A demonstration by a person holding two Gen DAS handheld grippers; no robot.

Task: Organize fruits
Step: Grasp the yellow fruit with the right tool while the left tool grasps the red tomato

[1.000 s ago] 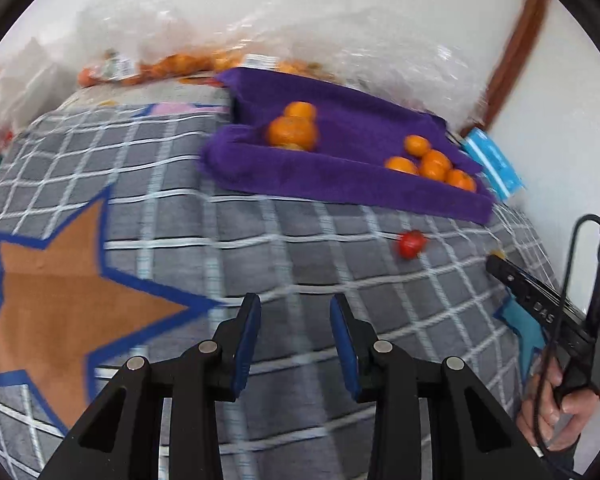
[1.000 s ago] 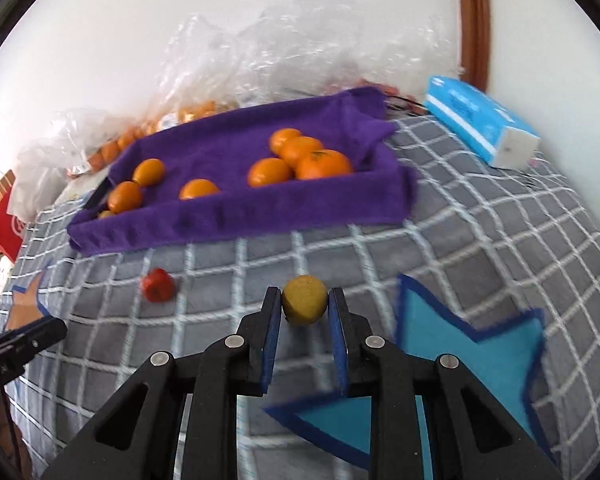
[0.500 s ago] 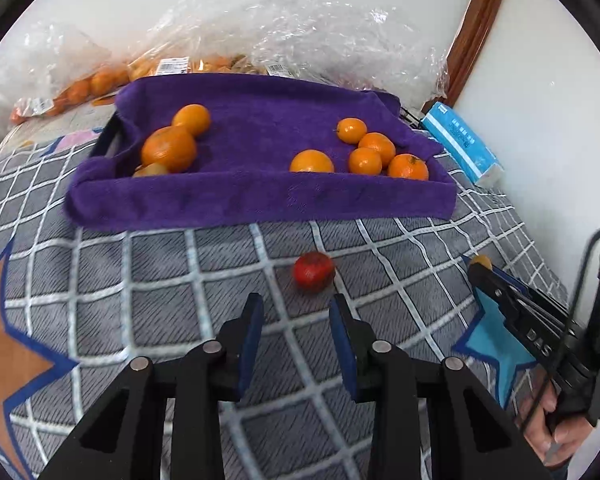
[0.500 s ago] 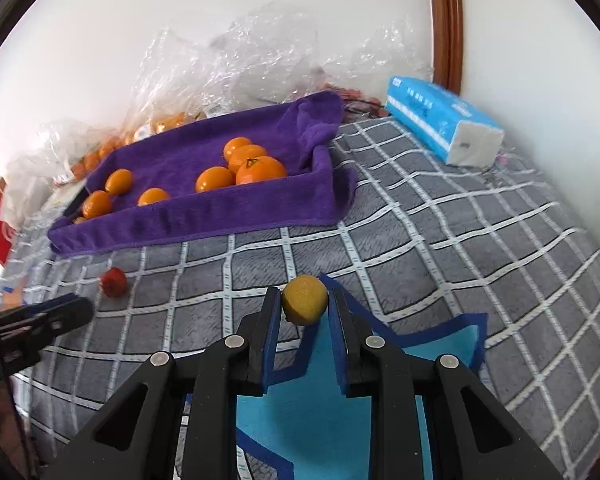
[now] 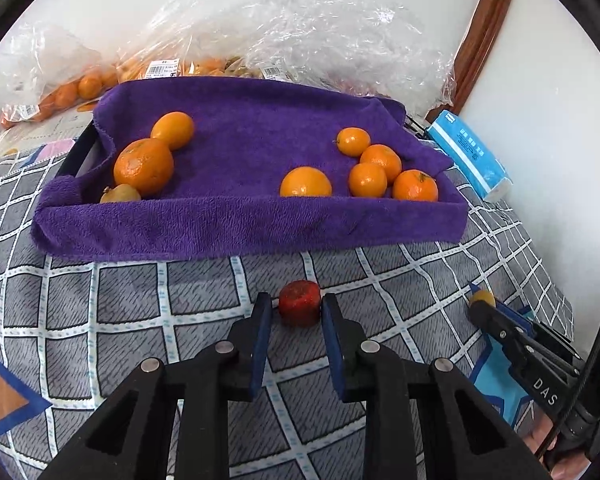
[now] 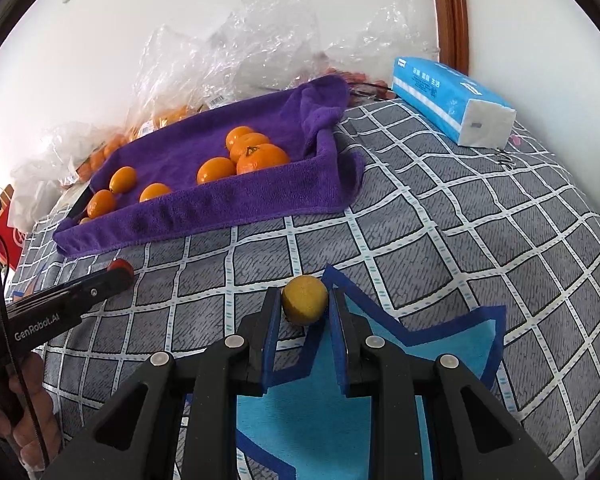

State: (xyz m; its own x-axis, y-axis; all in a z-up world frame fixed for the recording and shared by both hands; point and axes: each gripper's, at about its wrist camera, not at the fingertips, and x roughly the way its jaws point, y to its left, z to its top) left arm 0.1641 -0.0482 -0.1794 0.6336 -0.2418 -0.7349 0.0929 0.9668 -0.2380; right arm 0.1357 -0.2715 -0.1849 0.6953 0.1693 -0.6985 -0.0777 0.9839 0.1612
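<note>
Risk: the small red fruit (image 5: 300, 307), round w/ rough skin, may squirt out of the left gripper (image 5: 293, 314), whose jaws grip it low on the soft checked bed cover (image 5: 180, 320), while the right gripper (image 6: 305, 304) clamps a dull yellow fruit (image 6: 304, 298) short of the plush purple towel (image 5: 240, 220).

Seven oranges (image 5: 143, 166) lie on one purple towel (image 5: 244, 224), with one small yellowish fruit (image 5: 120, 194) beside them. One red fruit (image 5: 300, 307), one yellow fruit (image 6: 304, 299), one blue tissue pack (image 6: 452, 100), two grippers (image 5: 292, 316).
</note>
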